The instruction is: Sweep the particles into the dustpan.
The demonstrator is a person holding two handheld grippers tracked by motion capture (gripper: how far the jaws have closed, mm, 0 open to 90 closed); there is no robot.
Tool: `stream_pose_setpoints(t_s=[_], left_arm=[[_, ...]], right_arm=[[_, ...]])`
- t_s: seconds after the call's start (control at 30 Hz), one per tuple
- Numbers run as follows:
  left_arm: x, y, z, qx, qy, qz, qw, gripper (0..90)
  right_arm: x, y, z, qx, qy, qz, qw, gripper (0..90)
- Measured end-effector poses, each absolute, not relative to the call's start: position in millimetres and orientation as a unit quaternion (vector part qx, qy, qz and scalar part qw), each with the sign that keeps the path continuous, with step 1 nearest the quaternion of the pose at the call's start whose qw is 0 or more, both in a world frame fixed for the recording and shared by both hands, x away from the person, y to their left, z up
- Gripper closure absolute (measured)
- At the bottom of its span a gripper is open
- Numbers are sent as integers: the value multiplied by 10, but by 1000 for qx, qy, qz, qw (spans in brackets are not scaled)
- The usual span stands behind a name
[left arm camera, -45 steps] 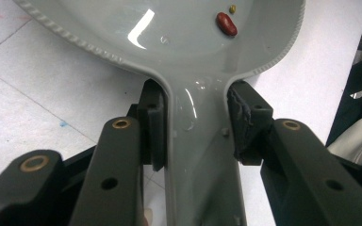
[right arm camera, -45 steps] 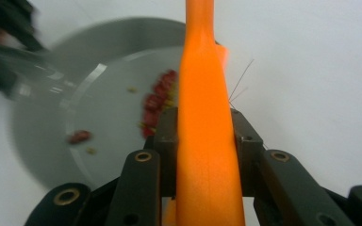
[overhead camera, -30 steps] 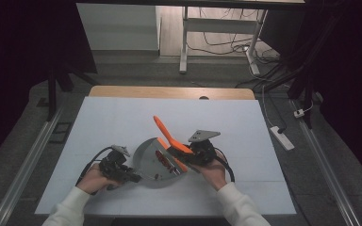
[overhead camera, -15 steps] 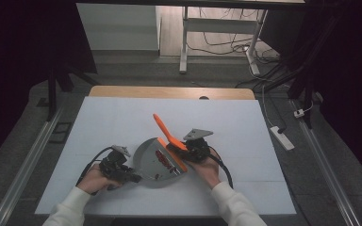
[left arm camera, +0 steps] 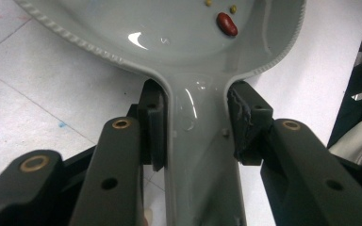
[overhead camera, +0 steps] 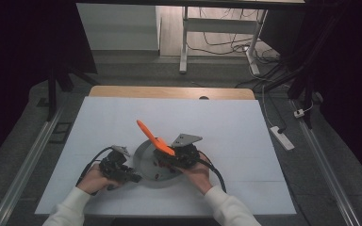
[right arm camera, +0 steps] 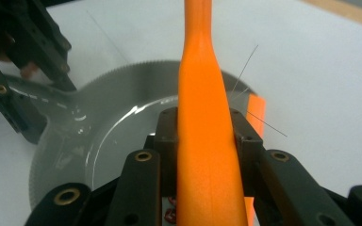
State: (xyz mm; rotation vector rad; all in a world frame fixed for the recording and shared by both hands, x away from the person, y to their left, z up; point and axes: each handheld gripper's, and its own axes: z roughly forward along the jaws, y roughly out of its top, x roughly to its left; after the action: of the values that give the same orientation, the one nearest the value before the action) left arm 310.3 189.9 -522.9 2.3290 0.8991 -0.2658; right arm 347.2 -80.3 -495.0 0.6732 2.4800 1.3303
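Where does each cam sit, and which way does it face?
High view: above the person's side, looking forward and down at the white table; forearms, hands, left gripper, right gripper.
Left gripper view: on that gripper, along its jaws, shut on the grey dish handle.
Right gripper view: along its jaws, shut on the orange tool.
Shared: all show the dish.

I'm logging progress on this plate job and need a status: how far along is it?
Done: the left gripper is shut on the handle of the grey plate, steadying it, and the right gripper is shut on the orange tool. In hand: the tool is held over the plate. Left: a red bean and a few small bits lie in the plate, so clearing them looks undone.
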Motion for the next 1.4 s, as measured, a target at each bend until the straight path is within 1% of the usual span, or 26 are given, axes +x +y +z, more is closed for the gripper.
stream_pose_setpoints(t_s=[0.33,0.8,1.0,1.23,1.4], left_arm=[[3090,1899,-5216,882,339,-95,314,613],[3077,1906,-5205,883,333,-85,319,612],[3075,1914,-5201,884,331,-82,321,612],[3057,1921,-5181,881,335,-67,327,612],[3025,1934,-5145,876,335,-53,342,612]], right_arm=[[3555,-1018,-4826,256,830,475,140,702],[3609,-1109,-4813,268,830,466,149,701],[3660,-1218,-4803,280,828,462,150,701],[3689,-1323,-4769,286,826,462,150,701],[3687,-1374,-4740,289,822,467,150,701]])
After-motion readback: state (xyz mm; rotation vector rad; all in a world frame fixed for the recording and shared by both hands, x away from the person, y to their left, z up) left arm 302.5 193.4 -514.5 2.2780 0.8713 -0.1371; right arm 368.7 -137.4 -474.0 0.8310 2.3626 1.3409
